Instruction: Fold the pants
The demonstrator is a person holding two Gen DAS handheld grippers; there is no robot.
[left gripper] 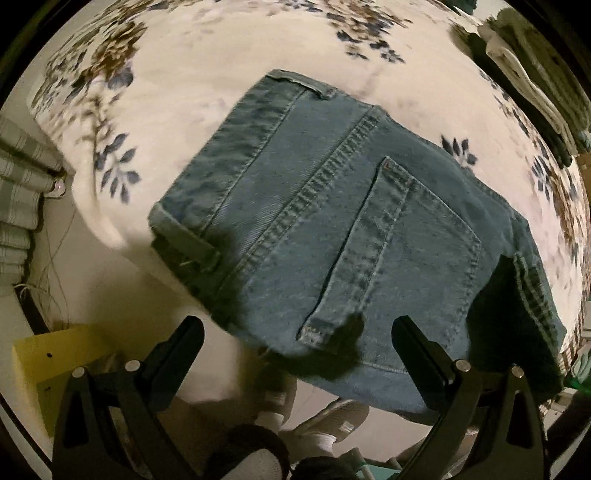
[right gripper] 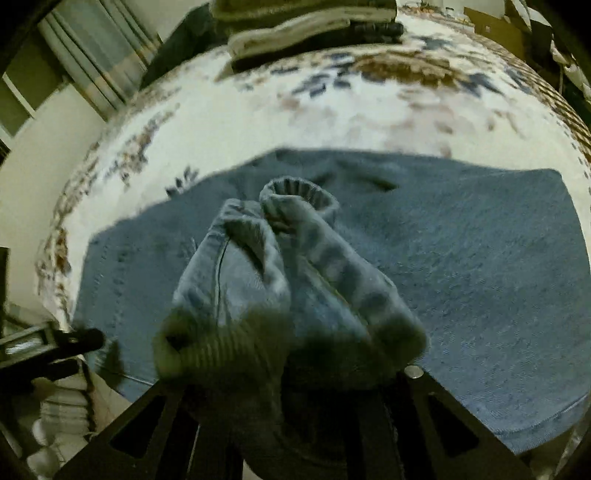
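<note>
Blue denim pants (left gripper: 332, 229) lie folded on a floral bedspread (left gripper: 207, 81), back pocket up, hanging a little over the bed's near edge. My left gripper (left gripper: 295, 332) is open and empty, its fingers just short of the pants' near edge. In the right wrist view the pants (right gripper: 461, 266) spread flat across the bedspread. My right gripper (right gripper: 291, 373) is shut on a bunched fold of the pants' leg ends (right gripper: 280, 258), held above the flat part; its fingertips are hidden by the cloth. The left gripper shows at the left edge (right gripper: 74, 343).
A stack of folded clothes (right gripper: 310, 26) sits at the far side of the bed, also at top right of the left wrist view (left gripper: 532, 74). Striped curtains (left gripper: 18, 192) hang left. A yellow box (left gripper: 51, 365) and shoes (left gripper: 325, 428) are on the floor below.
</note>
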